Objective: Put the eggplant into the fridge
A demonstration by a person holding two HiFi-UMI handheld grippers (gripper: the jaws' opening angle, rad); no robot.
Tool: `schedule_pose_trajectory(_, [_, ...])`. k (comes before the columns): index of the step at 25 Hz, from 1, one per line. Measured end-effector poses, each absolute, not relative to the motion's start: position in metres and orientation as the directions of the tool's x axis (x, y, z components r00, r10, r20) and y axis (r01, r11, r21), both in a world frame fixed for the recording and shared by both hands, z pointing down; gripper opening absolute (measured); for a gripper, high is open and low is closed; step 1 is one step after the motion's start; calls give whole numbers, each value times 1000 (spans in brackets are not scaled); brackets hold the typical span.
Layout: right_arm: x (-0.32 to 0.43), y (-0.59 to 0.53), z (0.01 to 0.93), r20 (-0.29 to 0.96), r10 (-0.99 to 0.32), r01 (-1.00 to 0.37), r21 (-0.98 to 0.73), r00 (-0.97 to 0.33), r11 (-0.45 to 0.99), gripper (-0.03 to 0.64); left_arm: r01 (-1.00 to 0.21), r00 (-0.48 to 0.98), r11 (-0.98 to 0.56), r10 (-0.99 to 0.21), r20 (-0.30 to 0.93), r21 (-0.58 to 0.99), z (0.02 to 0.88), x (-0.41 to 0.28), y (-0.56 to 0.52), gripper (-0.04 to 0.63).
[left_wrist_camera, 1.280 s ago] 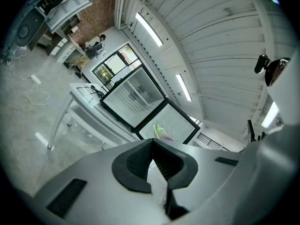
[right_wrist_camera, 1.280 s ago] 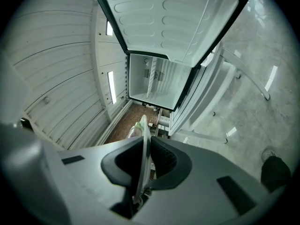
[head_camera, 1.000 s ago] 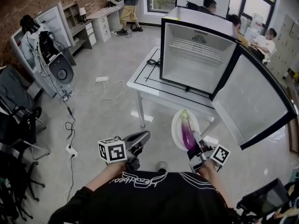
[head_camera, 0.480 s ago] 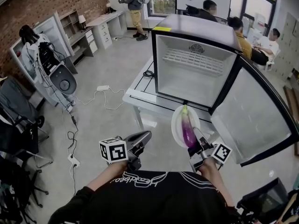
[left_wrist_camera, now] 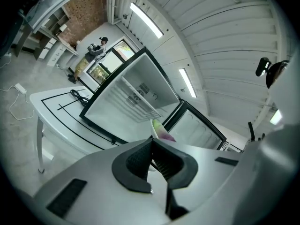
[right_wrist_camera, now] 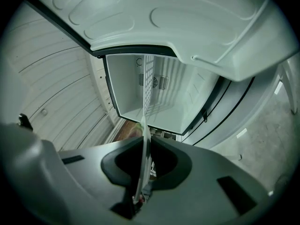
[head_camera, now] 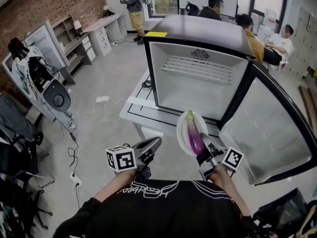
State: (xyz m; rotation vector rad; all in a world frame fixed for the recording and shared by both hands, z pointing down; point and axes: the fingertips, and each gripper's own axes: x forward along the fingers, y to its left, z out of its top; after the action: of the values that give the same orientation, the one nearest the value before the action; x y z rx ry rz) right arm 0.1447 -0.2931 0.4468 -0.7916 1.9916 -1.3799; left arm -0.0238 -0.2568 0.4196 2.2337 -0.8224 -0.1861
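A purple eggplant [head_camera: 194, 137] with a green stem lies on a white plate [head_camera: 183, 133]. My right gripper [head_camera: 204, 151] is shut on the plate's near rim and holds it out in front of the open fridge [head_camera: 198, 78]. In the right gripper view the plate [right_wrist_camera: 144, 139] shows edge-on between the jaws, with the fridge's white inside [right_wrist_camera: 164, 97] beyond. My left gripper [head_camera: 152, 145] is shut and holds nothing, to the left of the plate. From the left gripper view the eggplant [left_wrist_camera: 164, 134] peeks over the jaws.
The fridge stands on a white table [head_camera: 132, 109] with black lines. Its door [head_camera: 265, 128] swings wide open to the right. A wire shelf [head_camera: 200, 68] sits high inside. Several people sit behind the fridge; one stands at the back left. Cables lie on the floor [head_camera: 101, 100].
Both grippers and the plate with the eggplant have come closer to the fridge, which now looms larger. The grips have not changed.
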Motion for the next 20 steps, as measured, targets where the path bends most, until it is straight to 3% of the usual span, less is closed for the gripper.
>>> schedule_pose_trajectory(20, [123,-374,474,-46,-810,-196,-961,-584,195,37,-442,838,-501,-527,143,744,455,-44,-355,8])
